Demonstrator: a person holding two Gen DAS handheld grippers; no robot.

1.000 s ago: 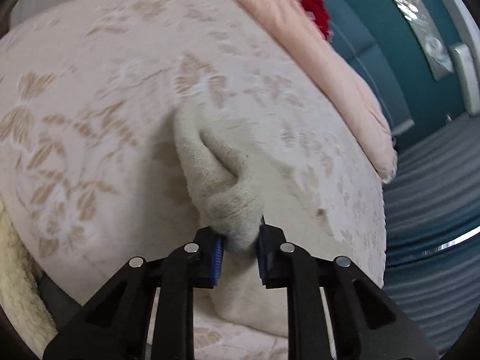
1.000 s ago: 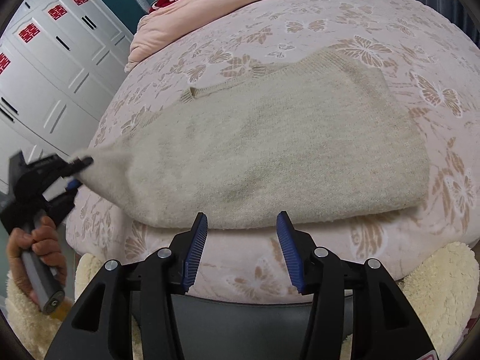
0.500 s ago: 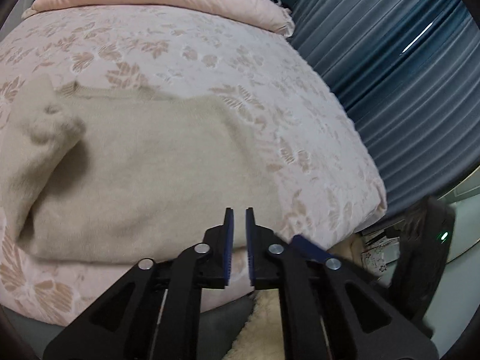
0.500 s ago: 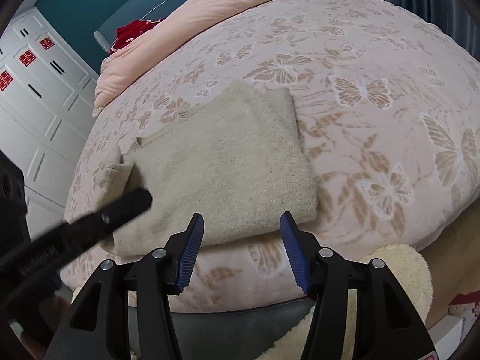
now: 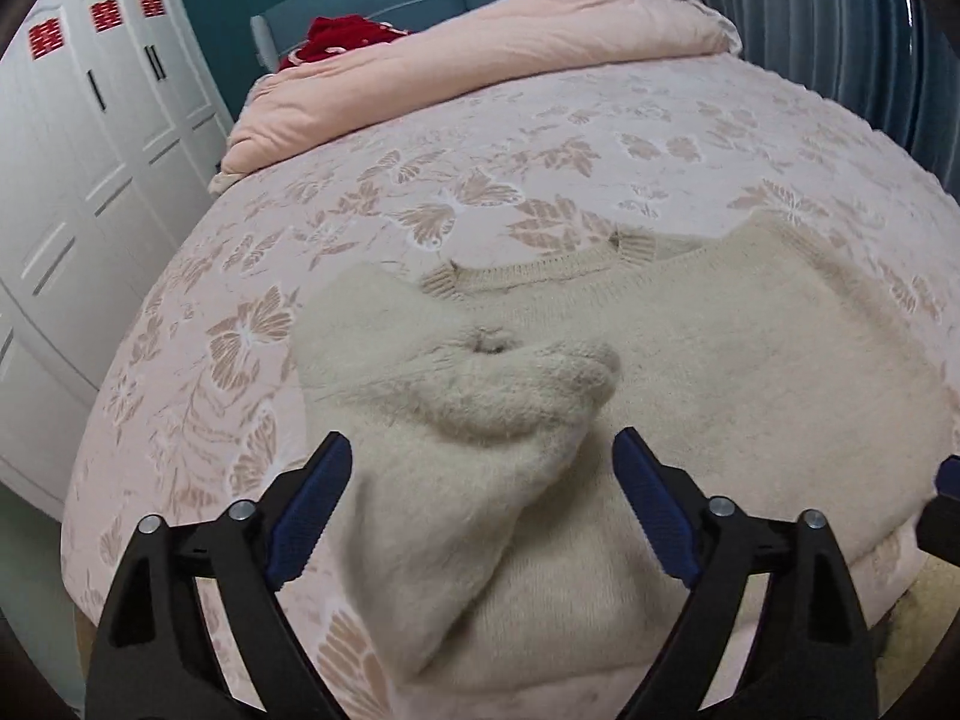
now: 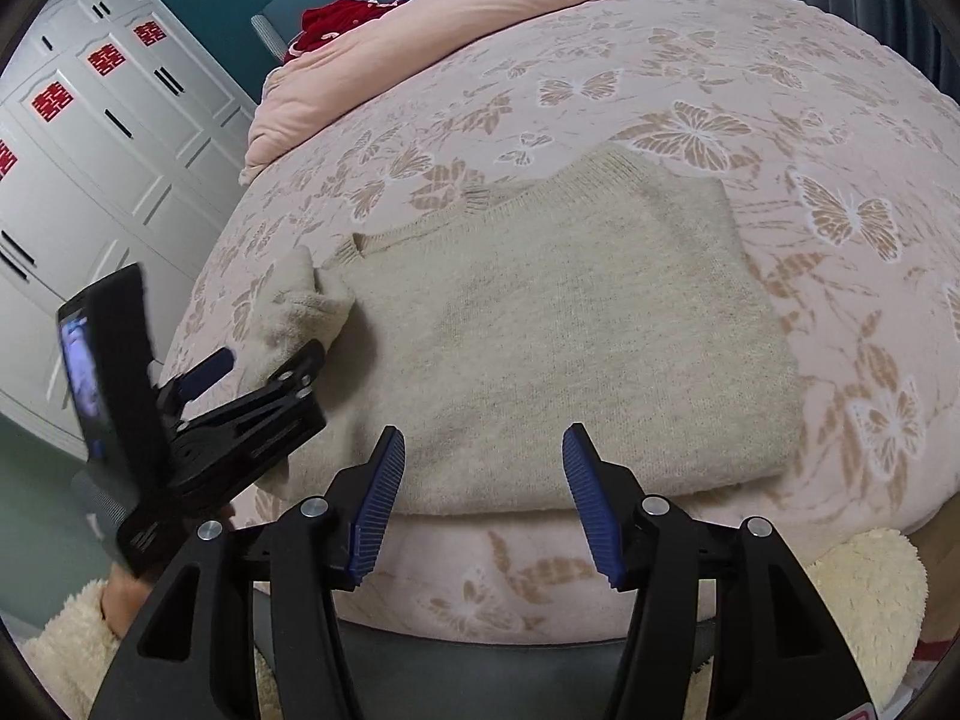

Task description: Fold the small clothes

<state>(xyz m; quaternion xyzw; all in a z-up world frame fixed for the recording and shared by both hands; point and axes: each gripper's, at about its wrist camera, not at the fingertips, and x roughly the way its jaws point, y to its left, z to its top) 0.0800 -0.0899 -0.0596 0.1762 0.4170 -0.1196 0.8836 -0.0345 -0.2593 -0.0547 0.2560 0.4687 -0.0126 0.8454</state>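
Note:
A cream knit sweater (image 5: 720, 372) lies flat on the butterfly-patterned bed cover (image 5: 480, 180), neckline toward the far side. Its fuzzy sleeve (image 5: 492, 402) is folded over the body and bunched. My left gripper (image 5: 480, 441) hangs over that sleeve with its jaws opening; the sleeve lies loose between the blue pads, which do not press on it. In the right wrist view the left gripper (image 6: 270, 354) sits at the sweater's (image 6: 570, 330) left edge by the sleeve (image 6: 300, 312). My right gripper (image 6: 485, 433) stands open just above the sweater's near hem, holding nothing.
A pink duvet (image 5: 480, 54) and a red cloth (image 5: 342, 36) lie at the head of the bed. White wardrobe doors (image 5: 72, 150) stand on the left and blue curtains (image 5: 840, 12) on the right. A fluffy cream rug (image 6: 852, 588) lies below the bed's near edge.
The left gripper, shut on the sleeve end a second ago, swung it across onto the sweater's body and let go; its jaws now stand wide. The right gripper stayed open near the hem.

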